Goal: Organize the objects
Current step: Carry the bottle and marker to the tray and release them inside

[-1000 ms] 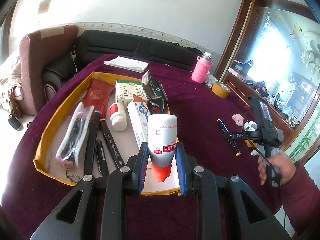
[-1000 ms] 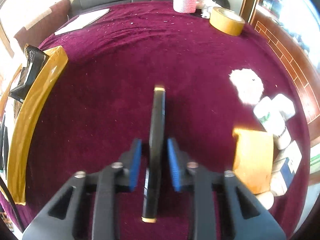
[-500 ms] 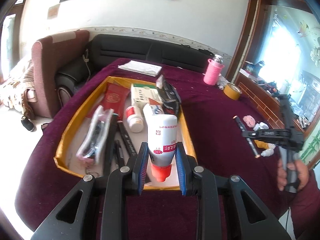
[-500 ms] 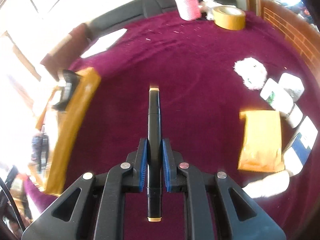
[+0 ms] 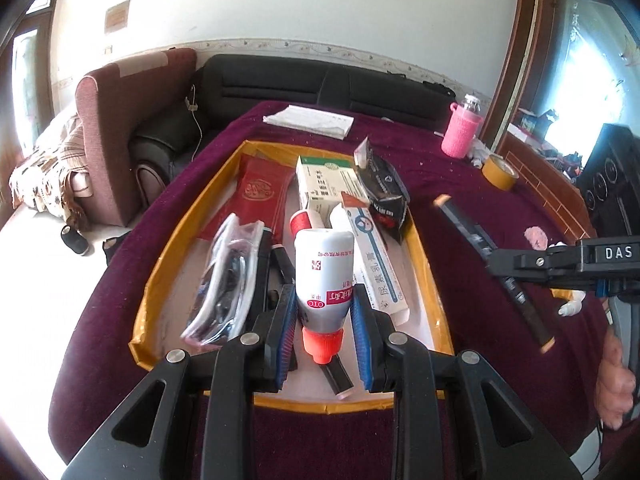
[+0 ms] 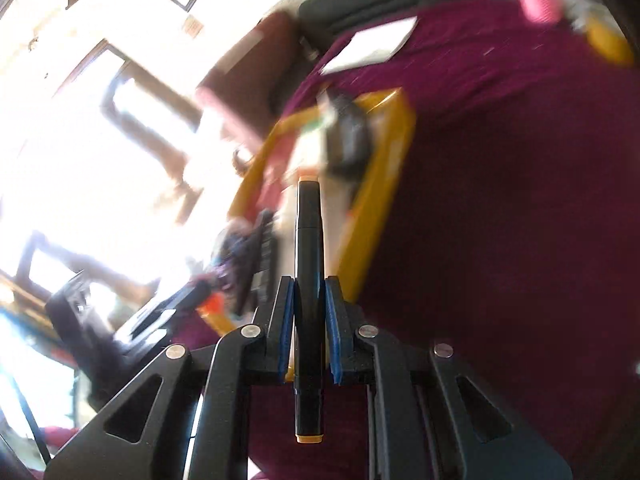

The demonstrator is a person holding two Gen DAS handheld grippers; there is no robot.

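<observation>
My left gripper (image 5: 324, 308) is shut on a white bottle with an orange cap (image 5: 323, 276), held over the near end of the yellow-edged tray (image 5: 434, 312). In the tray lie a red packet, a green-and-white box (image 5: 324, 184), a long white tube box (image 5: 374, 264), a black pouch (image 5: 384, 196), bagged items (image 5: 228, 276) and black markers. My right gripper (image 6: 309, 292) is shut on a black marker with tan ends (image 6: 308, 264), its tip over the tray's right rim (image 6: 380, 200). From the left wrist view, that marker (image 5: 492, 264) hangs right of the tray.
Dark red cloth (image 5: 460, 184) covers the round table. At the back stand a pink-sleeved bottle (image 5: 462, 132), a tape roll (image 5: 499, 172) and a white paper pad (image 5: 310, 120). A pink fluffy bit (image 5: 536, 236) lies right. A sofa and armchair stand behind.
The right gripper closed on the black marker, lifted it off the cloth and swung left toward the tray. The left gripper drew back slightly with the bottle.
</observation>
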